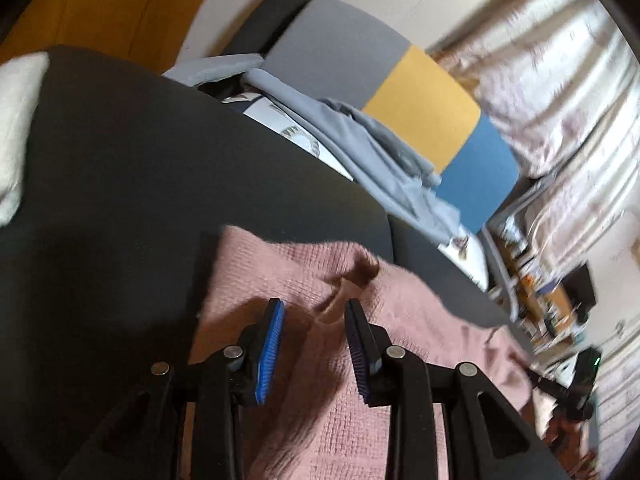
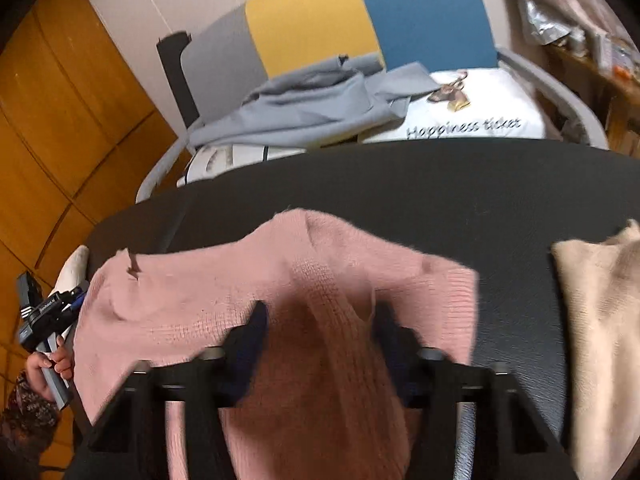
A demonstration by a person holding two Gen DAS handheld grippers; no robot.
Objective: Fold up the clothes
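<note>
Left tool [image 1: 314,336], nearest the lens: blue ribbed pads stand apart, a raised ridge of the pink knit sweater [image 1: 320,360] between them, pads not visibly pressing on it — read as open over the fabric. Right tool [image 2: 318,332]: fingers blurred, straddling a thick vertical fold of the same sweater [image 2: 280,300]; whether they pinch it I cannot tell.

Sweater lies on the dark worktop [image 2: 440,184], partly gathered, upper edge towards the far side, lower part running under both tools. A cream garment [image 2: 596,320] lies to its right, apart from it. Behind the worktop, a chair [image 2: 312,16] with grey, yellow and blue panels holds a heap of grey cloth [image 2: 304,104] and a white printed shirt [image 2: 472,120].

Step in hand, as I judge it: taking hold of the sweater to lay a fold. To do it well:
- catch one layer edge, not a bunched ridge
- hold both sides level, so the fold line runs straight
- keep it off the cream garment

Pose: both tools pitch down towards the worktop and look rolled — the horizon tilts in the left view. In the right view, the person's left hand [image 2: 48,364] grips its handle at the left edge of the sweater.
</note>
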